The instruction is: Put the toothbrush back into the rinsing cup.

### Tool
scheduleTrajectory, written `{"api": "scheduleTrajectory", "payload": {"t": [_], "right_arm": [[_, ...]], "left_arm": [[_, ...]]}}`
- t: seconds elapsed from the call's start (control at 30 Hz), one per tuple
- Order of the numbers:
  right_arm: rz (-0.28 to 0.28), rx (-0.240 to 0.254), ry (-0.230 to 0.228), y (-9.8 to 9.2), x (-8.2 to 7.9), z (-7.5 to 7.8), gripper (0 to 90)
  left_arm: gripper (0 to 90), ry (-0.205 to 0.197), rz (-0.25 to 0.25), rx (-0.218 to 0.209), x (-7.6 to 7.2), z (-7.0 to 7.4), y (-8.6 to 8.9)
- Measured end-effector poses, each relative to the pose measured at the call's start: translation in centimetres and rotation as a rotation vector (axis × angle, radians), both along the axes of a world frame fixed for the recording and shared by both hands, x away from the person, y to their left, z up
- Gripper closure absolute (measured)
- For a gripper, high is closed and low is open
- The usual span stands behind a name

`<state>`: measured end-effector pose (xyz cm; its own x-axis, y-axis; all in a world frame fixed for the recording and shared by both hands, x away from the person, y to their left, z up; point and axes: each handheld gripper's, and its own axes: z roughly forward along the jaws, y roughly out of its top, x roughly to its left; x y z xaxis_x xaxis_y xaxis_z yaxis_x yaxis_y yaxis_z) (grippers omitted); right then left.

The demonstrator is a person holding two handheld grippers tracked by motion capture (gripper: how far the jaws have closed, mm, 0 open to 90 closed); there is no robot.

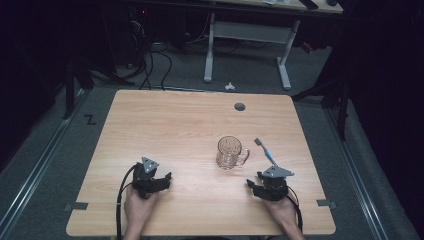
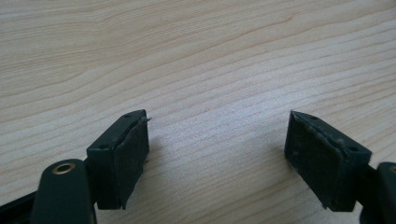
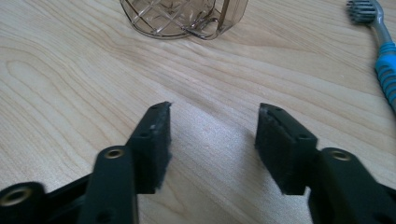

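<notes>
A clear glass mug (image 1: 231, 152) with a cut pattern and a handle stands right of the table's middle; its base appears as the mug (image 3: 184, 17) in the right gripper view. Just right of it lies a blue and grey toothbrush (image 1: 266, 151), bristles at the far end, seen again as the toothbrush (image 3: 380, 44). My right gripper (image 1: 253, 185) rests near the front edge, below the mug, open, with bare wood between its jaws (image 3: 212, 135). My left gripper (image 1: 165, 178) sits at the front left, open over bare wood (image 2: 217, 135).
The wooden table (image 1: 165, 125) has a round grey cable hole (image 1: 240, 106) near its far edge. A white desk frame (image 1: 247, 45) and cables stand on the floor beyond the table. A hand holds each gripper at the front edge.
</notes>
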<state>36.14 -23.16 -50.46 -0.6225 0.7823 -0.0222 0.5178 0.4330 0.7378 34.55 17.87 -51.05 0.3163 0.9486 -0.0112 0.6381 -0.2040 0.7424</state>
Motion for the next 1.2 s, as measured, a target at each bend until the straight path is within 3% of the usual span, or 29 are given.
{"api": "scheduleTrajectory", "payload": {"t": [0.33, 0.47, 1.2], "right_arm": [[-0.003, 0.022, 0.019, -0.5, -0.2, 0.1, 53.1], [0.002, 0.0, -0.008, -0.5, -0.6, 0.1, 53.8], [-0.014, 0.021, -0.016, -1.9, -1.4, 0.8, 54.1]], "left_arm": [[22.5, 0.0, 0.0, 0.0, 0.0, 0.0, 0.0], [22.4, 0.0, 0.0, 0.0, 0.0, 0.0, 0.0], [22.4, -0.001, 0.001, 0.001, 0.0, 0.0, 0.0]]}}
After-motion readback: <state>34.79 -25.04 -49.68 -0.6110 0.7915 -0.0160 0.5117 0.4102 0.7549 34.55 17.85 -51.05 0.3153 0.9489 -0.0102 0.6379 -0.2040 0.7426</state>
